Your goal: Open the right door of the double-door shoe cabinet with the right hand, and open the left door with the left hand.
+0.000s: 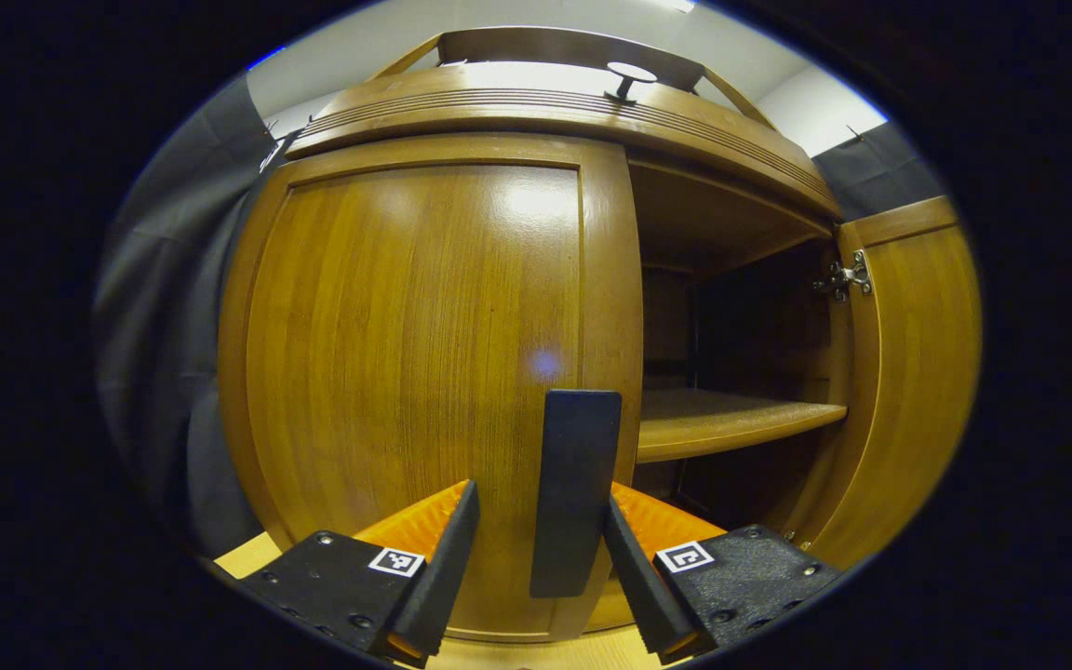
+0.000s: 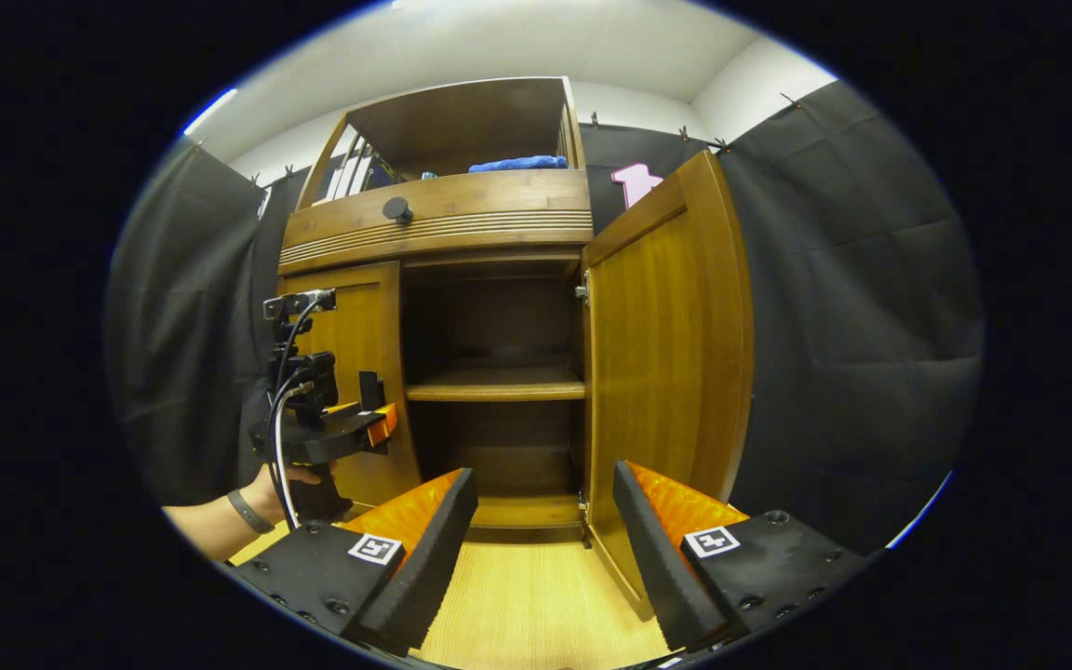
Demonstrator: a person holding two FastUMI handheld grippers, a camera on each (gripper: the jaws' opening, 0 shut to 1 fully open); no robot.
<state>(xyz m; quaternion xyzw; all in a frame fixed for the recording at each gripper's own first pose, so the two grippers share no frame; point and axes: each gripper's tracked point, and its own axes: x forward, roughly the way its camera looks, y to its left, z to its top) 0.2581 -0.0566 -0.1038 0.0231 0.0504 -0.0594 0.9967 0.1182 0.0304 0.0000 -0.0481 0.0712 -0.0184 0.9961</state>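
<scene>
Brown wooden double-door shoe cabinet (image 2: 489, 223): stands on a pale wood floor (image 2: 536, 605) against the black cloth booth wall, with a ribbed moulding band across its top.

Right door of the cabinet (image 2: 671, 344): swung wide open, its inner face showing, hung on a metal hinge (image 1: 845, 277) at the upper corner. In the left gripper view this door (image 1: 908, 372) stands at the far right edge.

Interior: dark compartment with one horizontal wooden shelf (image 2: 496, 383) across the middle; the same shelf (image 1: 731, 421) shows in the left gripper view.

Left door of the cabinet (image 1: 415, 372): closed, flush with the frame. A black upright bar handle (image 1: 576, 491) sits at its inner edge.

Left gripper (image 1: 536, 549): black-and-orange fingers spread apart on either side of the bar handle, with a gap at each side, so not pressing on it. In the right gripper view the left gripper (image 2: 370, 414) sits at the left door's edge, held by a person's hand (image 2: 289, 489) with a dark wristband.

Right gripper (image 2: 543, 540): fingers wide apart, holding nothing, low before the open compartment, apart from the right door.

Upper open shelf: folded blue cloth (image 2: 517, 164) and some upright items beside it, too small to tell; small round black knob (image 2: 396, 209) on the top band.
</scene>
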